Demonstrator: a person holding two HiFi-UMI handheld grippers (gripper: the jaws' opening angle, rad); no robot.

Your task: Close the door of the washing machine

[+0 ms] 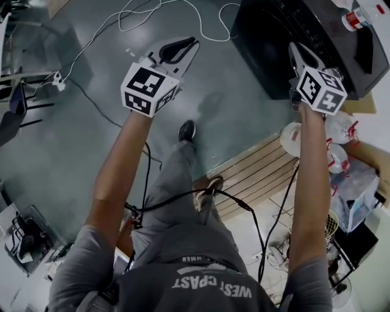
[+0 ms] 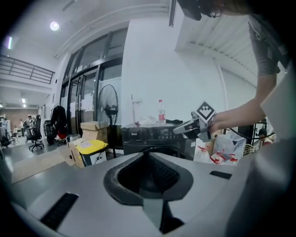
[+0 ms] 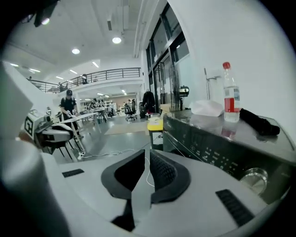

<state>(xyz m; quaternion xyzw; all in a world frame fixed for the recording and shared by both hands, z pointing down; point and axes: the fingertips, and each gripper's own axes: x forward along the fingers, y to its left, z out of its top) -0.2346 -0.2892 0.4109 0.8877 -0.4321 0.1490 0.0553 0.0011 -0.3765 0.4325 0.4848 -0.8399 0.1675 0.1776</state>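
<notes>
The black washing machine [image 1: 286, 36] stands at the top right of the head view, with its control panel [image 3: 217, 150] and knob [image 3: 253, 178] close in the right gripper view. Its door is hidden; only a curved rim [image 2: 178, 149] shows above the left jaws. My right gripper [image 1: 297, 51] hangs over the machine's near corner, its pads [image 3: 162, 171] a narrow slit apart with nothing between them. My left gripper [image 1: 181, 49] is raised over the floor left of the machine, jaws shut and empty. Each gripper shows in the other's view: right [image 2: 176, 131], left [image 3: 69, 134].
A red-capped bottle [image 3: 230, 92], a crumpled white bag [image 3: 207, 107] and a black object [image 3: 259, 122] lie on the machine's top. A yellow-lidded bin [image 2: 92, 148], boxes and a floor fan [image 2: 107, 106] stand left of it. Cables [image 1: 152, 18], plastic bags [image 1: 338, 143] and a slatted platform [image 1: 256, 173] lie around my feet.
</notes>
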